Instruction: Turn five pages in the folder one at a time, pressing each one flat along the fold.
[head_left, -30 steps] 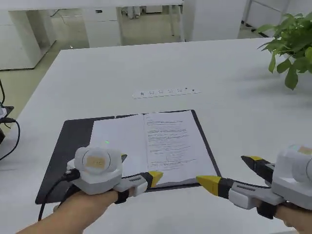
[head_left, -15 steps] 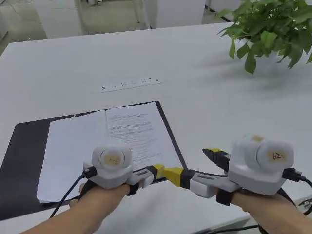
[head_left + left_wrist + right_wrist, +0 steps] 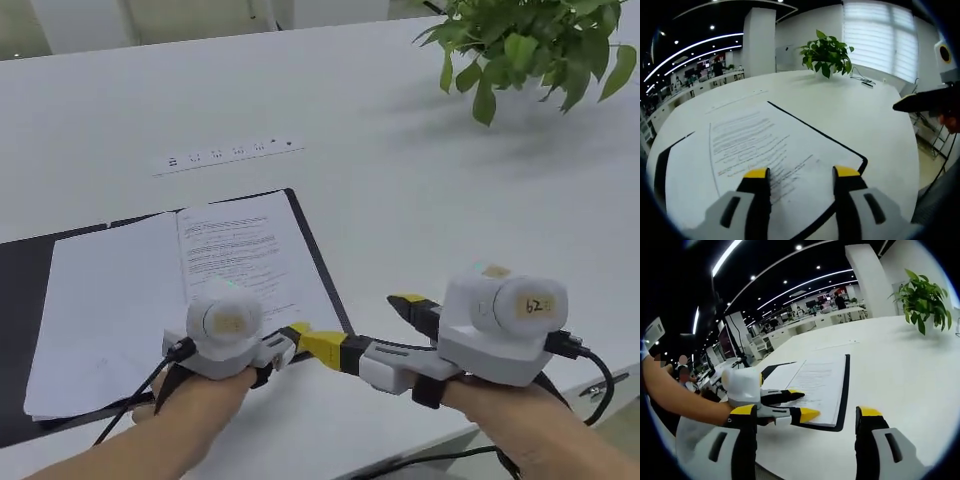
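Right gripper (image 3: 362, 322): moved leftward, jaws apart, now beside left gripper (image 3: 800, 172), jaws apart over printed page (image 3: 240, 255) corner. Folder (image 3: 20, 300): open flat on table (image 3: 400, 150), long axis crosswise, spine pointing away.

The black folder (image 3: 322, 272) lies open flat on the white table, printed page (image 3: 240, 255) facing up on its right side.

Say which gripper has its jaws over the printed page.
The left gripper, open above the printed page's corner; the right gripper sits off the folder.
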`<state>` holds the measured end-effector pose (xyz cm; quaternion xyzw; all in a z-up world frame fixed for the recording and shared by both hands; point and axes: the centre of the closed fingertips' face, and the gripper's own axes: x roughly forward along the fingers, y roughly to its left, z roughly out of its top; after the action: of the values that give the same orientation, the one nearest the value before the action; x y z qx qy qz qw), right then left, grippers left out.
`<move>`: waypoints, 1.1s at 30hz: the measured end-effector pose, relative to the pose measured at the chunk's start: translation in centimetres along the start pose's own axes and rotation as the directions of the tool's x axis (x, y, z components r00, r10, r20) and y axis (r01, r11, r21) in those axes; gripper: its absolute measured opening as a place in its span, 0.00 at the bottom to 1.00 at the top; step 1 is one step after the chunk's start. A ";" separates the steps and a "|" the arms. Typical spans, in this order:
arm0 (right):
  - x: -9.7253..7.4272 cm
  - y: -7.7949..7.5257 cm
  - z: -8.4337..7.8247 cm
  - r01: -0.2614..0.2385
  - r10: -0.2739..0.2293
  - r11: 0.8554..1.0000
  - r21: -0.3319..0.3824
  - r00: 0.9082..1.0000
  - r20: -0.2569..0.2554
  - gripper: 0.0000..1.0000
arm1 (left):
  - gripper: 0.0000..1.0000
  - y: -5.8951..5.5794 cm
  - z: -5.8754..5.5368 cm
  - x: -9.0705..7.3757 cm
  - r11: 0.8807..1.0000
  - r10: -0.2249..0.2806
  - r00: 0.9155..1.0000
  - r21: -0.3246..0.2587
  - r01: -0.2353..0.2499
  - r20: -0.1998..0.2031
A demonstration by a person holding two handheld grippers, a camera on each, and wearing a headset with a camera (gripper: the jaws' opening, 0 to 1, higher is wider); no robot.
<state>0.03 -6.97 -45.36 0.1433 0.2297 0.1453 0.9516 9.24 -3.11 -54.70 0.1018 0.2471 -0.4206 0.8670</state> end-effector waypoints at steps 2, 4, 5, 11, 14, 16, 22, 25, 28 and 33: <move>0.1 -0.2 -0.1 0.000 0.000 1.000 0.006 1.000 -0.001 0.79 | 0.49 0.0 -0.1 0.0 1.000 0.008 1.000 0.010 -0.008 0.003; 0.3 -0.3 -0.2 -0.002 0.002 1.000 0.011 1.000 -0.006 0.79 | 0.49 0.1 -0.1 -0.1 1.000 0.014 1.000 0.004 -0.014 0.013; 0.4 -0.3 -0.4 -0.003 0.003 1.000 0.014 1.000 -0.009 0.79 | 0.49 0.1 -0.2 -0.1 1.000 0.013 1.000 0.005 -0.013 0.020; 0.9 -0.5 -0.7 -0.011 0.012 1.000 0.028 1.000 -0.018 0.79 | 0.43 0.6 -0.1 0.0 1.000 0.024 0.999 -0.006 -0.024 0.036; 1.2 -0.9 -0.9 -0.014 0.015 0.999 0.038 1.000 -0.021 0.78 | 0.42 0.7 -0.1 0.0 1.000 0.025 0.999 -0.009 -0.025 0.040; 1.4 -1.0 -1.0 -0.014 0.016 0.999 0.048 0.999 -0.029 0.78 | 0.38 1.1 -0.1 0.0 0.999 0.034 0.998 -0.020 -0.033 0.045; 1.7 -1.0 -1.2 -0.022 0.024 0.998 0.058 0.999 -0.035 0.77 | 0.27 1.9 0.0 0.1 0.998 0.055 0.998 -0.016 -0.054 0.024; 1.9 -0.9 -1.3 -0.026 0.029 0.997 0.066 0.999 -0.039 0.77 | 0.24 2.0 0.0 0.2 0.998 0.055 0.998 -0.016 -0.055 0.018; 2.1 -0.7 -1.4 -0.031 0.034 0.997 0.070 0.999 -0.042 0.76 | 0.10 3.3 -0.2 0.2 0.991 0.117 0.993 -0.068 -0.116 0.002; 2.3 -0.4 -1.6 -0.037 0.041 0.996 0.083 0.998 -0.045 0.76 | 0.08 3.0 0.0 0.2 0.996 0.078 0.997 -0.035 -0.078 0.000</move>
<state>1.32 -6.25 -47.79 0.1833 0.2546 0.1575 0.9364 11.68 -1.36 -54.93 0.0958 0.2498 -0.3822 0.8845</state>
